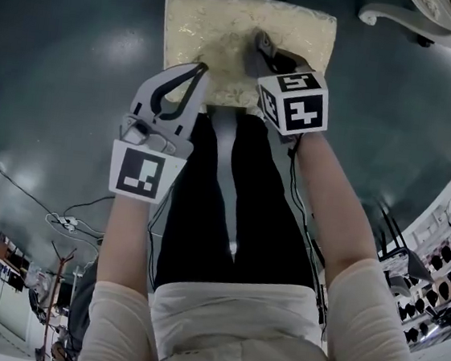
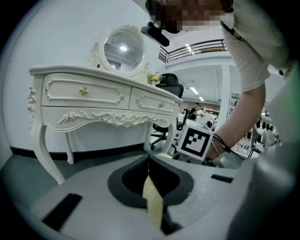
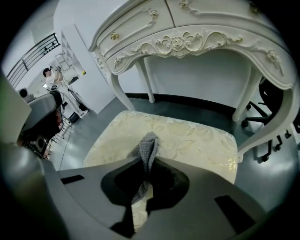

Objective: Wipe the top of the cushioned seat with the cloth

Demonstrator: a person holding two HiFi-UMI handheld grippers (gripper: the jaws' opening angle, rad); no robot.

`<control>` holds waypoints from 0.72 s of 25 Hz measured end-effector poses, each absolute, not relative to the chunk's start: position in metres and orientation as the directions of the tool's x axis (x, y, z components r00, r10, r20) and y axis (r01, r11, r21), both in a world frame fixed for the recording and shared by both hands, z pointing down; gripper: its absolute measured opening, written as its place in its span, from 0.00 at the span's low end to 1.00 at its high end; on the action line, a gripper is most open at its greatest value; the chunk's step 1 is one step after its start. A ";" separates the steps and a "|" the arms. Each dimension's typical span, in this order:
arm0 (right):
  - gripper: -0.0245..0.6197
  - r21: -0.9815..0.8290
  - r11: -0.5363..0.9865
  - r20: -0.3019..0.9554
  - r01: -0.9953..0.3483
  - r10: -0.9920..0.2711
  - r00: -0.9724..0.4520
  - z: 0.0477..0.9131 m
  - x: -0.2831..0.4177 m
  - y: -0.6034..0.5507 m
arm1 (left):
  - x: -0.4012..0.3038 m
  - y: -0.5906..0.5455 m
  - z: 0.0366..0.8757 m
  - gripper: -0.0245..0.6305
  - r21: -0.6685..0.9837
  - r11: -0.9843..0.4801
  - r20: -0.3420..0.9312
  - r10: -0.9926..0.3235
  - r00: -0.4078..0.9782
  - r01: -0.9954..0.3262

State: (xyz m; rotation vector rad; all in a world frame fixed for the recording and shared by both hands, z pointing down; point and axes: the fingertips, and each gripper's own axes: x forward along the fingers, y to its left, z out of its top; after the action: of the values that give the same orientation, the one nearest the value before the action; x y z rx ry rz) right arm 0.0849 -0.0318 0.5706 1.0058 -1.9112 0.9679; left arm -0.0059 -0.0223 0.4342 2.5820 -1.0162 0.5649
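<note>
Grey cloth [image 3: 149, 146] is nipped in the right tongs [image 3: 148, 163], which are closed on a fold so that a loose tuft juts past the tips toward the seat [image 3: 192, 136]. That grip looks meant to put fabric, not plastic, on the cream brocade. The tuft hangs over the seat's near middle; whether it touches I cannot tell. The left tongs [image 2: 149, 160] are closed with tips together and nothing between them. They are held at the seat's near left corner, pointing off toward the dresser [image 2: 93, 93] on the far side, probably to stay out of the wiping path. Most of the cushion lies far of the cloth, so the wiping seems barely begun.
</note>
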 end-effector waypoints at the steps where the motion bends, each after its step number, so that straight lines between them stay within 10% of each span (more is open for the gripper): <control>1: 0.08 -0.268 0.404 0.863 -0.875 -0.302 -0.404 0.571 0.091 -0.032 | 0.000 -0.022 0.434 0.04 0.138 -0.701 0.464 -0.578 0.671 -0.699; 18: 0.08 -0.222 0.350 0.877 -0.910 -0.335 -0.343 0.572 0.201 -0.022 | 0.094 -0.012 0.434 0.04 0.113 -0.763 0.482 -0.519 0.706 -0.637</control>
State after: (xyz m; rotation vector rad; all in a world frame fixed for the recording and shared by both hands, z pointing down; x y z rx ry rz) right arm 0.2006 -0.0216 0.5720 1.0911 -1.8573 0.9614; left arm 0.0940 -0.0124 0.4344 2.6442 -0.9152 0.6263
